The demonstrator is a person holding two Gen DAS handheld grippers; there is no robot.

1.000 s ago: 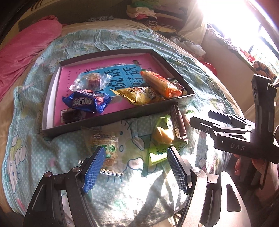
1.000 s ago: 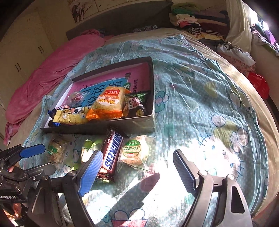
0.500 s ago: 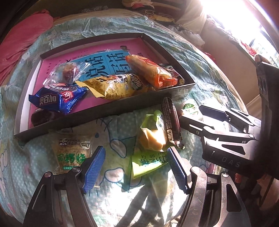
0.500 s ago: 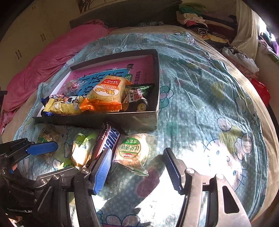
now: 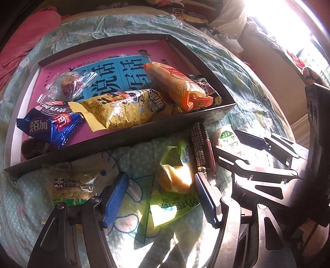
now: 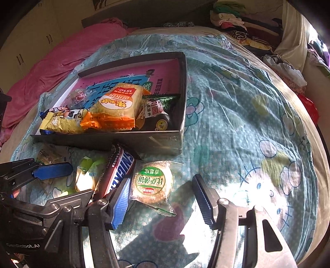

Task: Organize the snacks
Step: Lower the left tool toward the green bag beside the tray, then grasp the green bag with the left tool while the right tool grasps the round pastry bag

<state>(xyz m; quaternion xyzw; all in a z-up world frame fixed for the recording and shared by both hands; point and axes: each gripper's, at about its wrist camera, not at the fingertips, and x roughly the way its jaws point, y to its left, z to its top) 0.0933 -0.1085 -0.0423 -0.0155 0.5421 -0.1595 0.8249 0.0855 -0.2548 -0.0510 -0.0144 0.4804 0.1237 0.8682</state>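
Note:
A dark shallow box (image 5: 132, 135) (image 6: 127, 142) with a pink lining lies on the bed and holds several snack packs. In front of it lie a Snickers bar (image 6: 117, 171) (image 5: 201, 146), a green-wrapped yellow cake (image 5: 175, 179) (image 6: 86, 175), a round green-labelled biscuit pack (image 6: 152, 181) (image 5: 228, 138) and a clear Ximaizi pack (image 5: 70, 185). My left gripper (image 5: 159, 198) is open, low over the green-wrapped cake. My right gripper (image 6: 163, 200) is open, its fingers either side of the round biscuit pack.
The bed has a teal cartoon-print cover (image 6: 237, 107). A pink quilt (image 6: 61, 59) lies at the far left and folded clothes (image 6: 237, 18) are piled at the back. The bed edge drops off at the right (image 6: 309, 134).
Both grippers have moved forward and down toward the loose snacks in front of the box. The left closed in on the green-wrapped cake, the right on the round biscuit pack. Both stayed open.

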